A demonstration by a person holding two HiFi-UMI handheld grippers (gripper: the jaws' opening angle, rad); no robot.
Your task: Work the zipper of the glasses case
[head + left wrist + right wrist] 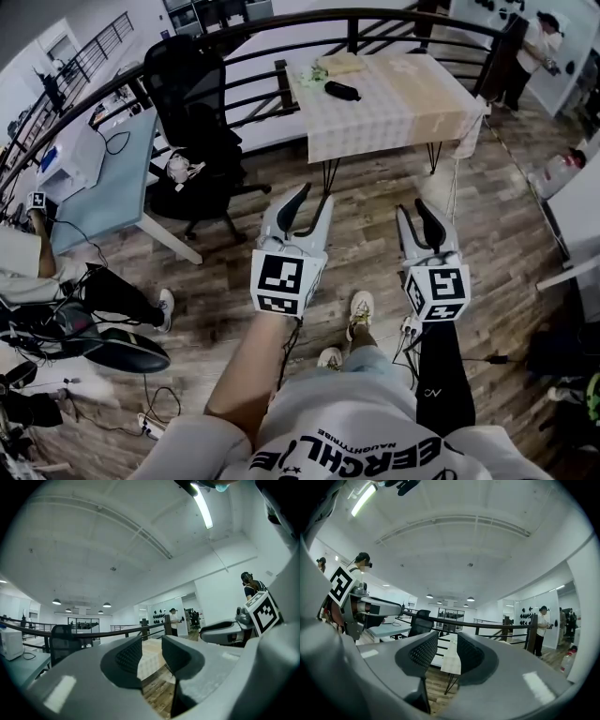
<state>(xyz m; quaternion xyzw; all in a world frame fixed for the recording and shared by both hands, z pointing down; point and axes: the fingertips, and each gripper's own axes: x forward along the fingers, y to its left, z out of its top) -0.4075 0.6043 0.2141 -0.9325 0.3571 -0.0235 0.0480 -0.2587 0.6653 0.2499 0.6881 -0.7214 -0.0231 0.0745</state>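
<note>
Black glasses case (342,91) lies left-to-right on the table (412,98).

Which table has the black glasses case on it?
The table with the checked cloth, straight ahead. The glasses case lies on its top, near the far left corner. The pale blue desk at the left has no case on it.

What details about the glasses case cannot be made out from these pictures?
1. Zipper state: head view, glasses case too far and small.
2. Table top: both gripper views, jaws cover most of it; case unseen.
3. Pale item near the case: head view, too small to identify.
</note>
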